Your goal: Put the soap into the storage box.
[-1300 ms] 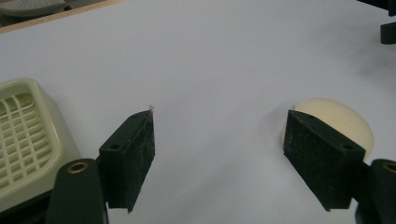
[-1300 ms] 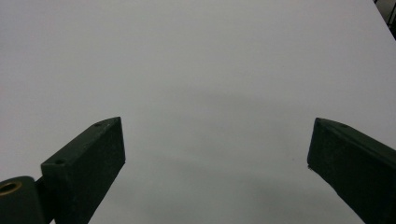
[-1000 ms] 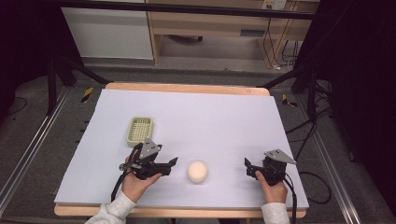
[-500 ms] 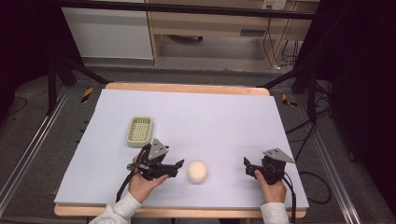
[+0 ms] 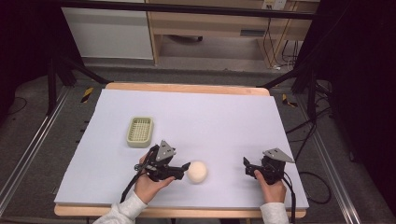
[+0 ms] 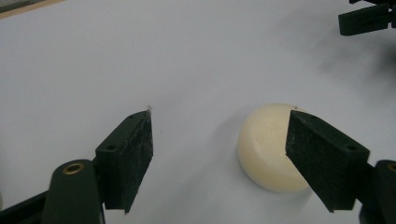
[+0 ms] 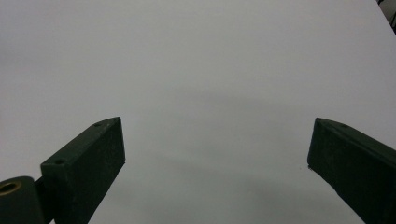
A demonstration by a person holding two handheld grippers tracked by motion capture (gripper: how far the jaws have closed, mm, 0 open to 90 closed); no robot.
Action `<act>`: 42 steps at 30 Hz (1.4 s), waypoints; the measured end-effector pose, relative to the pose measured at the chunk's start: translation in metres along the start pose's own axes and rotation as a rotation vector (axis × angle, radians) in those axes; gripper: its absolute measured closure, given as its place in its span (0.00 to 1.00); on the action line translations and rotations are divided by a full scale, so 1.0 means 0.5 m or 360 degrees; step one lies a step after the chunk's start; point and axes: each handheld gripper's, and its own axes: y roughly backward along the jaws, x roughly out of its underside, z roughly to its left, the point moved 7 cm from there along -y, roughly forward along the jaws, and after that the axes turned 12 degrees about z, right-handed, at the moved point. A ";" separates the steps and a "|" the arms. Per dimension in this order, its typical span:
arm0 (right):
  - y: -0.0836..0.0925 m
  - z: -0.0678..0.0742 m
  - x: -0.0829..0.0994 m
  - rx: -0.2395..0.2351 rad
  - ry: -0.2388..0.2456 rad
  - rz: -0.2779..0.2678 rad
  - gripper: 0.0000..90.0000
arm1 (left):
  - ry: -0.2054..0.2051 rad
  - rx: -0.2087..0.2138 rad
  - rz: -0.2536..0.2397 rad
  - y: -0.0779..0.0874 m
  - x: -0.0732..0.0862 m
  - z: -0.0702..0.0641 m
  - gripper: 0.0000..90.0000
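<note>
- The left tool (image 5: pixel 184 170) lay low over the bench (image 5: pixel 224 121), near its front edge, held in the person's left hand (image 5: pixel 150 184) and pointing toward the right side of the bench.
- Its jaws stood wide apart, released, with nothing clamped between them.
- In the left gripper view, the left tool (image 6: pixel 219 154) had one jaw on bare white surface and the other jaw in front of the near right edge of the cream ball (image 6: pixel 273 147); whether that jaw touched the ball could not be told.
- The cream ball (image 5: pixel 197 171) rested on the bench directly ahead of the left tool's tips, partly inside the jaw gap rather than centred in it.
- The ball looked round and pale, slightly flattened where it met the surface.
- The right tool (image 5: pixel 247 167) rested near the front right of the bench, held in the person's right hand (image 5: pixel 271 189), well apart from the ball.
- In the right gripper view, the right tool (image 7: pixel 217 154) had its jaws spread wide, released, with bare white bench surface between them.
- A green basket (image 5: pixel 140 131) sat on the bench behind and to the left of the left tool, clear of both tools and of the ball.
</note>
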 end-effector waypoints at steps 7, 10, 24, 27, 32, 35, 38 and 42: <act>-0.001 0.002 -0.001 -0.0003 0.0005 -0.0001 0.05 | -0.0031 0.0027 0.0025 -0.012 -0.004 -0.018 0.25; -0.001 0.002 -0.001 0.0000 0.0010 -0.0002 0.05 | -0.0040 0.0037 0.0033 -0.017 -0.004 -0.023 0.25; -0.002 0.003 -0.001 -0.0011 0.0006 0.0000 0.05 | -0.0075 0.0077 0.0079 -0.036 -0.008 -0.048 0.24; -0.002 0.003 -0.001 -0.0012 0.0006 0.0000 0.05 | -0.0081 0.0085 0.0088 -0.040 -0.010 -0.055 0.23; -0.003 0.004 -0.001 -0.0016 0.0004 0.0003 0.05 | -0.0094 0.0087 0.0114 -0.048 -0.010 -0.063 0.21; -0.002 0.004 -0.001 -0.0016 0.0003 0.0002 0.05 | -0.0102 0.0089 0.0123 -0.052 -0.010 -0.067 0.20; -0.002 0.004 -0.001 -0.0016 0.0005 0.0001 0.05 | -0.0108 0.0093 0.0133 -0.055 -0.009 -0.070 0.20; -0.002 0.004 -0.001 -0.0017 0.0001 0.0003 0.05 | -0.0115 0.0104 0.0145 -0.060 -0.008 -0.076 0.19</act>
